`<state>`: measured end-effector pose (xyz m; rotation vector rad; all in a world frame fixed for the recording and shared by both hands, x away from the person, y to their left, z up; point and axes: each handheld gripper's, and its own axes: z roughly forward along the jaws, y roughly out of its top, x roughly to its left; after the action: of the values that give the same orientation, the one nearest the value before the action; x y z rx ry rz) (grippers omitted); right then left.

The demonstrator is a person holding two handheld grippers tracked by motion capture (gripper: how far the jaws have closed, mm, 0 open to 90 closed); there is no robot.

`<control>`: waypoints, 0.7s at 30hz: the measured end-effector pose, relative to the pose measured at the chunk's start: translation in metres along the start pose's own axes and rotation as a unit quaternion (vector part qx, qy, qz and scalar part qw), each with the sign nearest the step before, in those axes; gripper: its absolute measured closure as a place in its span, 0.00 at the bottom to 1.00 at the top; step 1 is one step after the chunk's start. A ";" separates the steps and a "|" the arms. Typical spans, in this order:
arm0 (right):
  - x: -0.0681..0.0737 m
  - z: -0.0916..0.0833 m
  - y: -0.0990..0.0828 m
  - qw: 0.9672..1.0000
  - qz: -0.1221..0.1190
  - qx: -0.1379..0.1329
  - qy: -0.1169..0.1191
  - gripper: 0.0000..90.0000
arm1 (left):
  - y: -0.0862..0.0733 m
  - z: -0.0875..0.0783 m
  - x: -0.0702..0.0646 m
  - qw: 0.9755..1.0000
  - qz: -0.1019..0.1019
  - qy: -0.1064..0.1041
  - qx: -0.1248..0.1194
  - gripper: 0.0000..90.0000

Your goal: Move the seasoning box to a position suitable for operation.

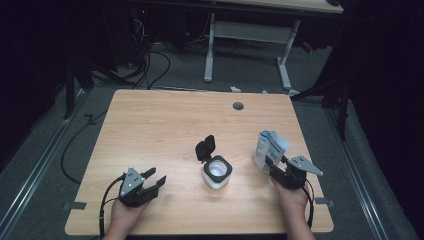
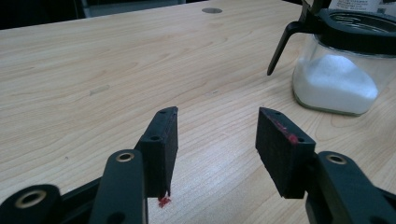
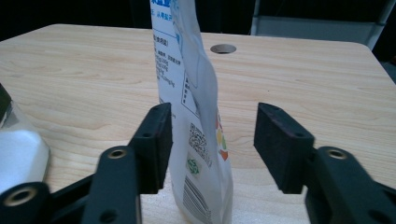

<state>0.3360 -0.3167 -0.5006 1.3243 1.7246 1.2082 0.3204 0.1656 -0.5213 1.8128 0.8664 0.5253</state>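
A clear square jar of white powder stands at the table's middle front, its black flip lid hinged up. In the left gripper view the jar is ahead to the right. A white and blue printed pouch stands upright to the jar's right. My right gripper is open around the pouch's lower part. In the right gripper view the pouch leans by one pad while the other pad stands apart from it, between the jaws of the right gripper. My left gripper rests open near the front left, with nothing between its jaws.
The wooden table has a round cable hole near its far edge. Behind it stands another desk on white legs, with cables on the grey floor. Table edges lie close behind both hands.
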 end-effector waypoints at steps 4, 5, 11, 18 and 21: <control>0.000 0.000 -0.001 1.000 -0.004 0.001 -0.006 0.47 | 0.000 0.000 0.000 1.000 0.001 -0.001 0.002 0.55; 0.000 0.000 -0.002 1.000 -0.003 0.000 -0.007 0.46 | 0.000 0.000 0.000 1.000 0.001 -0.001 0.003 0.55; -0.002 -0.002 -0.003 1.000 -0.003 0.001 -0.010 0.44 | 0.000 0.001 -0.001 1.000 0.001 -0.001 0.005 0.55; -0.001 -0.009 -0.008 1.000 -0.013 0.009 -0.014 0.46 | 0.000 0.001 -0.002 1.000 -0.003 -0.004 0.011 0.55; 0.001 -0.017 -0.010 1.000 -0.011 0.006 -0.012 0.46 | 0.000 0.002 -0.003 1.000 -0.003 -0.006 0.012 0.55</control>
<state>0.3170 -0.3214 -0.5041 1.3191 1.7272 1.1662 0.3199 0.1623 -0.5215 1.8325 0.8728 0.5006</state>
